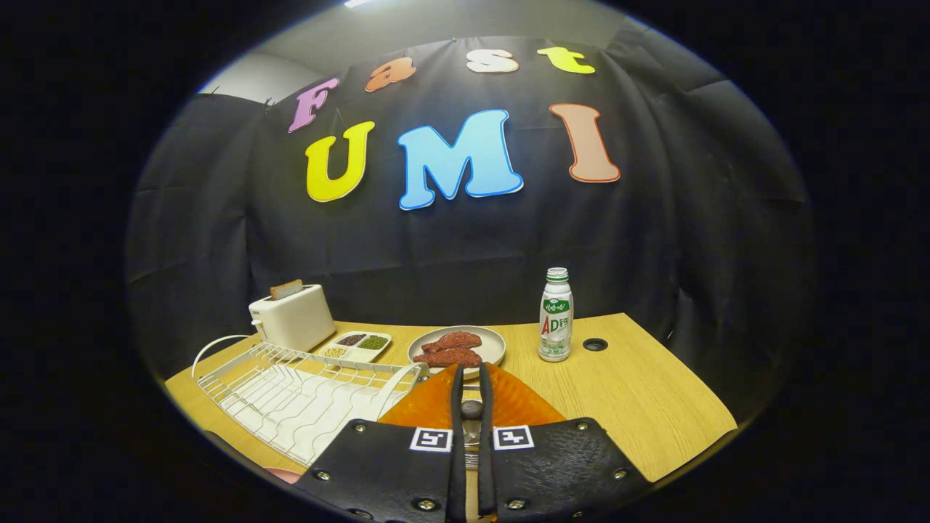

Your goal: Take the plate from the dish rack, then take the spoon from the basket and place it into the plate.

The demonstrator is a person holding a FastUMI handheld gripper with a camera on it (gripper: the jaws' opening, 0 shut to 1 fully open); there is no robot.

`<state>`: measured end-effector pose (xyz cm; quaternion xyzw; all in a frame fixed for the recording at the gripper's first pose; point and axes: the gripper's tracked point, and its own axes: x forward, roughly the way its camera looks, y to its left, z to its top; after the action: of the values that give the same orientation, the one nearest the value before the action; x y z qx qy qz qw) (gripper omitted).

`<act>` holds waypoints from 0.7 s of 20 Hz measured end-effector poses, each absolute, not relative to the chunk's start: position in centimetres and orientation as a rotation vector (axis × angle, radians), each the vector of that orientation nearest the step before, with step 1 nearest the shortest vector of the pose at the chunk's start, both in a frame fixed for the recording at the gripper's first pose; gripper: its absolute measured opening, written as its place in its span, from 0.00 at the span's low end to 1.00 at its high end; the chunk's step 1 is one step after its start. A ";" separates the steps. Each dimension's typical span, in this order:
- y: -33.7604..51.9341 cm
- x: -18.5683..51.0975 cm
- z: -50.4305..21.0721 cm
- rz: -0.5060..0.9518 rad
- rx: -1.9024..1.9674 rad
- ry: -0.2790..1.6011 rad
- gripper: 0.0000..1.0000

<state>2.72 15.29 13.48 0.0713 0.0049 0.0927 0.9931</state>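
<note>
Orange plate: one, flat on the tabletop directly under the claw, spreading out on both sides of the fingers. It is out of the rack, so that part of the task reads as done.

Claw: one, fingers drawn narrow and nearly parallel. In the slit between them sit a small dark rounded thing and a strip of bright metal, judged to be the spoon, pinched from both sides. The basket's place cannot be told.

Step in hand, as judged: setting the spoon into the plate.
- Lower until the spoon is close above the plate's middle, not its rim.
- Keep the claw level so the spoon lies down rather than tips off the edge.
- Spread the fingers only a little, then lift straight up, clear of the rack wall just beside the plate.

Rack: one, white wire, touching or just beside the orange plate on its left; nothing stands in it.

Grey plate: one, just beyond the fingertips, carrying two dark red pieces of meat.

Tray: one, white, three compartments of beans or grains, between the rack and the grey plate.

Toaster: one, cream, behind the rack, with one slice of bread standing in its slot.

Bottle: one, upright, capped, right of the grey plate and apart from it.

Hole: one, round and dark-rimmed, in the tabletop just right of the bottle.
</note>
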 end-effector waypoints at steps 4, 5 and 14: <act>14.5 2.2 16.3 0.163 0.130 -0.023 0.06; 14.3 1.9 17.1 0.162 0.123 -0.033 0.06; 13.6 -5.1 20.6 0.180 0.096 -0.048 0.06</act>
<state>-5.11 13.64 20.58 0.0481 -0.0240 0.0900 0.9945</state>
